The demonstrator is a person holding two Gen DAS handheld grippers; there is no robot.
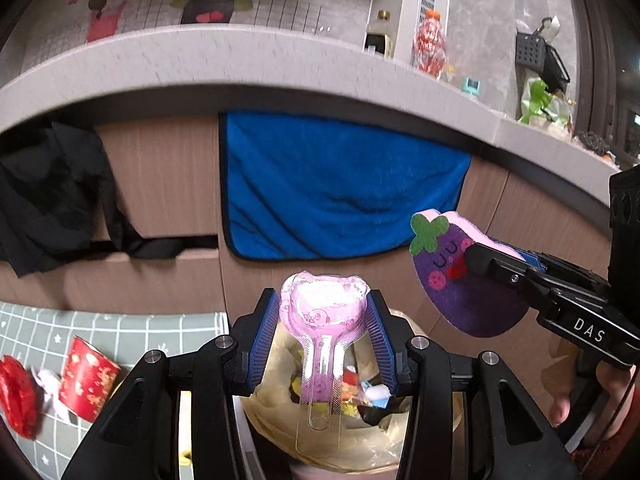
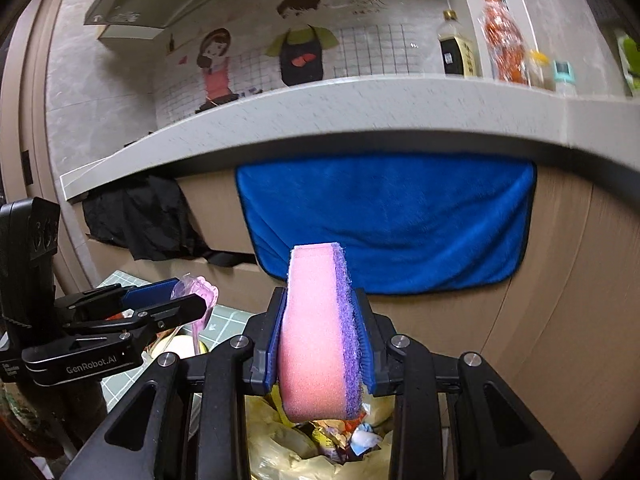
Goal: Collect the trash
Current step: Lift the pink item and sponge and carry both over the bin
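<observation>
My left gripper (image 1: 324,320) is shut on a pink clear plastic lollipop-shaped wrapper (image 1: 324,312), held above an open trash bin lined with a yellowish bag (image 1: 280,432) that holds several wrappers. My right gripper (image 2: 322,328) is shut on a pink and purple eggplant-shaped sponge (image 2: 316,340), also above the bin (image 2: 280,448). In the left wrist view the sponge (image 1: 456,280) and right gripper fingers (image 1: 496,268) are at the right. In the right wrist view the left gripper fingers (image 2: 176,308) with the wrapper (image 2: 200,292) are at the left.
A red paper cup (image 1: 88,376) and crumpled red trash (image 1: 16,396) lie on a green grid mat (image 1: 132,328) at the left. A blue towel (image 1: 340,184) and black cloth (image 1: 52,192) hang on cabinets under a grey counter (image 1: 240,64) with bottles (image 1: 430,44).
</observation>
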